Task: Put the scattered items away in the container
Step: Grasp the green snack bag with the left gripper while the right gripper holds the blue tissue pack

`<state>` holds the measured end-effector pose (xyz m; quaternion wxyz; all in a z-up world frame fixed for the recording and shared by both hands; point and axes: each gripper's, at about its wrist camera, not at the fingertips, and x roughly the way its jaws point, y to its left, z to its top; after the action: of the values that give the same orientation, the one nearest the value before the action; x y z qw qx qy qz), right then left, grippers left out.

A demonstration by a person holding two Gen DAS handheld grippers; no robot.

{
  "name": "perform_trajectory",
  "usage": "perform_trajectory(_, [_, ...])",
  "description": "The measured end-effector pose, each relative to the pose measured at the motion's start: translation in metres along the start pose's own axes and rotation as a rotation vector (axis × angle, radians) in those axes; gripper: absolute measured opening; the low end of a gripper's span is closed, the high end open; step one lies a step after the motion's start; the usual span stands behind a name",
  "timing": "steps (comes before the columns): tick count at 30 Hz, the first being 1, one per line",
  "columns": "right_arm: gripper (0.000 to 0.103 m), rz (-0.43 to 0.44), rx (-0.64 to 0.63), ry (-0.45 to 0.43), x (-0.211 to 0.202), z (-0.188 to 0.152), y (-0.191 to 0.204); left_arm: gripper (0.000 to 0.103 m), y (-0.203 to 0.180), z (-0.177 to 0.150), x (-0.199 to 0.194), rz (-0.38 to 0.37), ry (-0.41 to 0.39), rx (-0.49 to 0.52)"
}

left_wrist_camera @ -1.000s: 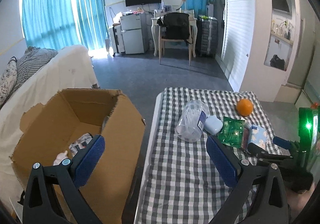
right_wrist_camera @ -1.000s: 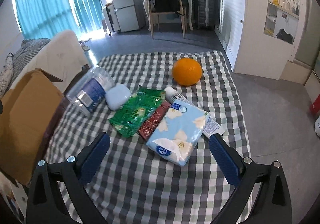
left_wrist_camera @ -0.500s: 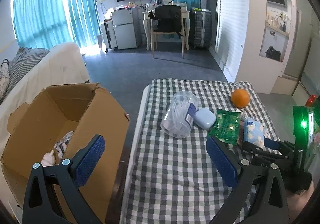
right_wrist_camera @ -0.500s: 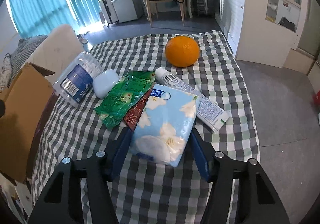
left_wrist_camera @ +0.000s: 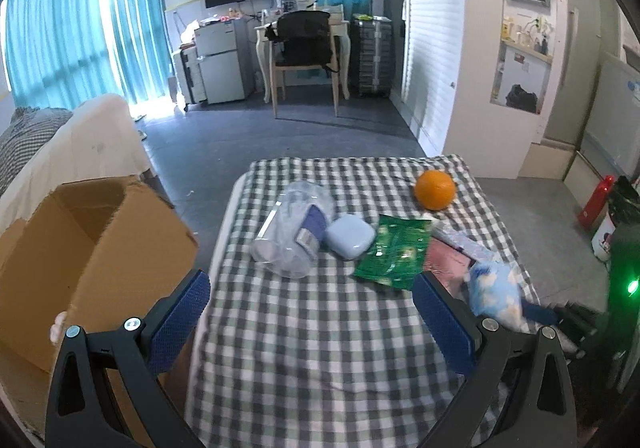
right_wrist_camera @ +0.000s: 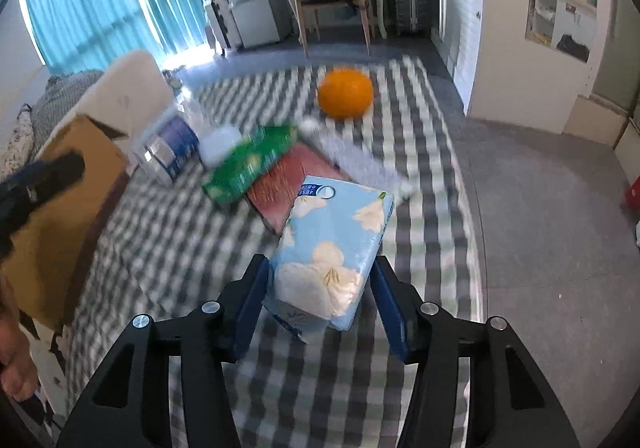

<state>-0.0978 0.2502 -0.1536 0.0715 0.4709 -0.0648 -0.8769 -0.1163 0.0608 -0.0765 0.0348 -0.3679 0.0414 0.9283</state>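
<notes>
My right gripper [right_wrist_camera: 320, 300] is shut on a light blue flowered tissue pack [right_wrist_camera: 332, 244] and holds it lifted above the checked table; the pack also shows in the left wrist view [left_wrist_camera: 494, 292]. My left gripper [left_wrist_camera: 312, 324] is open and empty over the table's near left edge. On the table lie an orange [left_wrist_camera: 435, 190], a clear plastic jar on its side [left_wrist_camera: 290, 234], a pale blue case [left_wrist_camera: 349, 236], a green packet [left_wrist_camera: 394, 252], a red packet [right_wrist_camera: 286, 186] and a white tube [right_wrist_camera: 360, 164]. The open cardboard box [left_wrist_camera: 80, 260] stands left of the table.
The checked table [left_wrist_camera: 320, 348] has grey floor beyond and to its right. A white covered sofa [left_wrist_camera: 72, 148] stands behind the box. A chair, desk and small fridge stand at the far wall. A red bottle [left_wrist_camera: 594, 202] stands on the floor at right.
My right gripper, shut on the tissue pack, has lifted it off the table and tilted it. My left gripper has moved right, from over the box to over the table edge.
</notes>
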Motion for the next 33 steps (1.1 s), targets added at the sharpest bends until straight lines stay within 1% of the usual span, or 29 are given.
perform_trajectory(1, [0.052, 0.006, 0.008, 0.008, 0.000, -0.002, -0.002, 0.103, -0.004, 0.000, 0.003, -0.009, 0.005, 0.002])
perform_trajectory(5, [0.052, 0.015, 0.036, -0.006, -0.013, -0.011, -0.009, 0.103, -0.019, 0.000, 0.018, -0.040, 0.005, 0.019])
perform_trajectory(10, [0.052, 0.007, 0.034, 0.002, -0.013, -0.015, -0.015, 0.103, -0.039, -0.002, 0.046, -0.064, 0.011, 0.031])
perform_trajectory(13, [0.052, 0.007, 0.040, 0.001, -0.013, -0.017, -0.017, 0.103, -0.048, -0.002, 0.064, -0.063, 0.017, 0.049])
perform_trajectory(16, [0.052, 0.010, 0.043, 0.000, -0.013, -0.016, -0.019, 0.102, -0.054, -0.004, 0.083, -0.041, 0.041, 0.059])
perform_trajectory(17, [0.052, 0.010, 0.042, 0.000, -0.013, -0.016, -0.019, 0.098, -0.054, -0.004, 0.089, -0.034, 0.052, 0.052])
perform_trajectory(18, [0.053, 0.010, 0.041, 0.000, -0.013, -0.016, -0.019, 0.087, -0.054, -0.005, 0.095, -0.034, 0.068, 0.045])
perform_trajectory(20, [0.053, 0.012, 0.042, -0.001, -0.013, -0.017, -0.020, 0.076, -0.053, -0.007, 0.107, -0.056, 0.114, 0.031])
perform_trajectory(21, [0.053, 0.014, 0.043, -0.001, -0.013, -0.016, -0.021, 0.072, -0.053, -0.008, 0.112, -0.065, 0.129, 0.028])
perform_trajectory(23, [0.053, 0.016, 0.044, -0.002, -0.013, -0.016, -0.021, 0.071, -0.054, -0.008, 0.111, -0.064, 0.120, 0.035])
perform_trajectory(25, [0.053, 0.016, 0.040, -0.003, -0.013, -0.017, -0.020, 0.067, -0.056, -0.009, 0.109, -0.063, 0.113, 0.051])
perform_trajectory(28, [0.053, 0.018, 0.034, -0.003, -0.011, -0.017, -0.017, 0.052, -0.060, -0.011, 0.107, -0.093, 0.113, 0.054])
perform_trajectory(29, [0.053, 0.018, 0.032, -0.003, -0.010, -0.017, -0.016, 0.037, -0.060, -0.011, 0.107, -0.117, 0.119, 0.051])
perform_trajectory(31, [0.053, 0.019, 0.031, -0.004, -0.010, -0.017, -0.015, 0.025, -0.063, -0.012, 0.105, -0.122, 0.120, 0.055])
perform_trajectory(32, [0.053, 0.019, 0.031, -0.004, -0.010, -0.017, -0.014, 0.008, -0.064, -0.012, 0.104, -0.113, 0.120, 0.061])
perform_trajectory(33, [0.053, 0.020, 0.031, -0.005, -0.010, -0.018, -0.014, 0.003, -0.063, -0.012, 0.103, -0.095, 0.115, 0.063])
